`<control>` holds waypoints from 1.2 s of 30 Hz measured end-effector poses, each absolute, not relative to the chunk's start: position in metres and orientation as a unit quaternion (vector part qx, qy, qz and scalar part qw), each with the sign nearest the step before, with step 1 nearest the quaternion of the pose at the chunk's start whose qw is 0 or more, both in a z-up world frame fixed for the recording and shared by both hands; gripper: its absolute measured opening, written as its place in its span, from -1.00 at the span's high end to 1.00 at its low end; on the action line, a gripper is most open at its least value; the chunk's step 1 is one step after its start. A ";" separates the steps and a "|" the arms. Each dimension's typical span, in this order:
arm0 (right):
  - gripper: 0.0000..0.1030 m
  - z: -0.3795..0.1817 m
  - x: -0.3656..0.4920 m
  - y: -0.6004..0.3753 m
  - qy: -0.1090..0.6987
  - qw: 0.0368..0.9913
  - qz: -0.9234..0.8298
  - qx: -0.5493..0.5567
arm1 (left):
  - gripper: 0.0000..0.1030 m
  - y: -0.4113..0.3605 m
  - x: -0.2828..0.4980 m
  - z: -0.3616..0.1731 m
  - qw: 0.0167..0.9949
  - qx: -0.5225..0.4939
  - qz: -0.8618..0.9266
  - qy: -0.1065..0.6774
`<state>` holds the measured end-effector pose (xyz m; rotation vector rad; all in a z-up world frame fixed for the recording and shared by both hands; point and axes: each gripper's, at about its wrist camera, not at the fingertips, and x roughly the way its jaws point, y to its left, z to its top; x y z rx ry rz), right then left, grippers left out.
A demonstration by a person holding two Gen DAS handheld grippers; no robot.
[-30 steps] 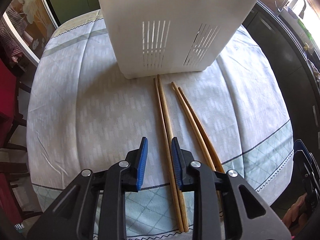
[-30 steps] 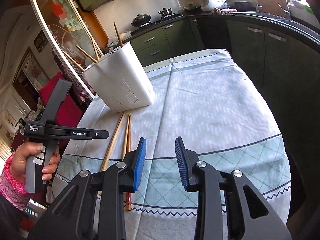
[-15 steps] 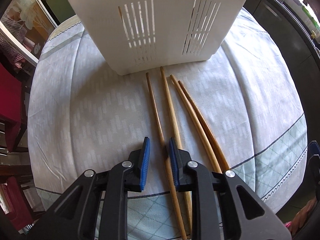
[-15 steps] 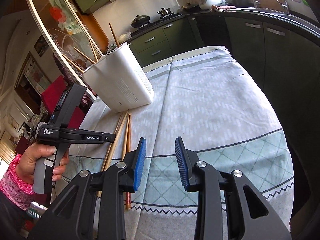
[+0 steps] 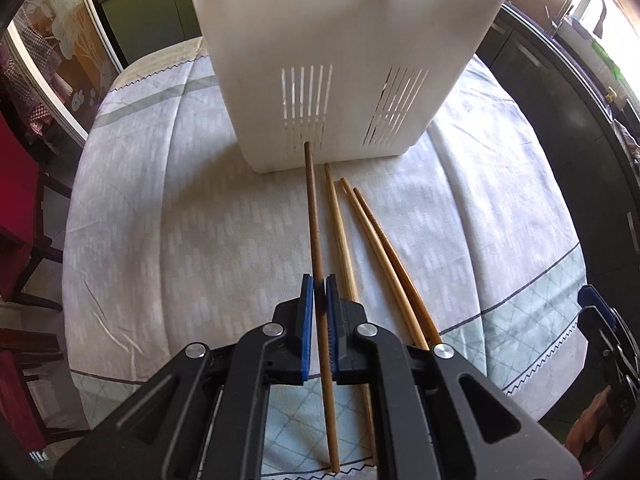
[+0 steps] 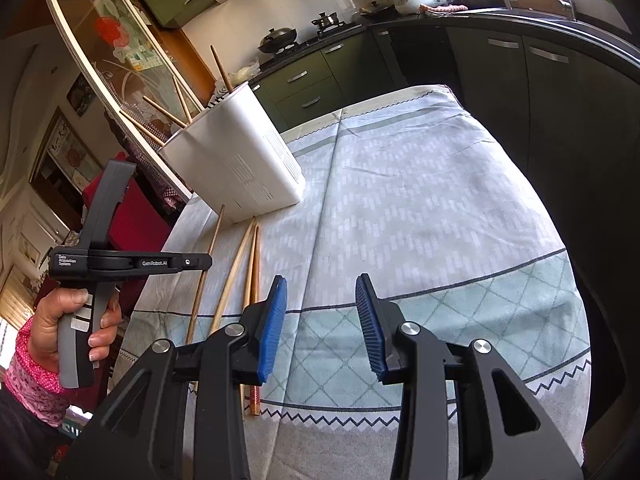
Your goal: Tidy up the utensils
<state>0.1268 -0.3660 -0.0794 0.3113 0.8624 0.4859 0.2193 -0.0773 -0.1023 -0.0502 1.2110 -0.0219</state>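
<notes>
Between left claw point(image 5: 317, 288) pads, one chopstick point(image 5: 313, 216), near end cropped.

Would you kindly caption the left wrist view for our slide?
Left tongs clamp one dark chopstick before the white utensil holder; three chopsticks lie on the tablecloth.

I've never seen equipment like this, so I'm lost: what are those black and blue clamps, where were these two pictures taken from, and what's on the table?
Each picture comes from a camera on a hand-held claw, looking along its fingers; a person holds one per hand. In the left view, the left claw is shut on a dark chopstick. Three more chopsticks lie on the tablecloth before a white slotted utensil holder. In the right view, the right claw is open and empty, and you see the person's hand gripping the left tool's handle. The holder already has chopsticks in it.
</notes>
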 end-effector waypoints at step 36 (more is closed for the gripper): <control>0.28 -0.122 0.215 -0.194 0.507 0.809 0.260 -0.146 | 0.90 -0.018 0.150 -0.079 0.859 -0.089 -0.048 0.502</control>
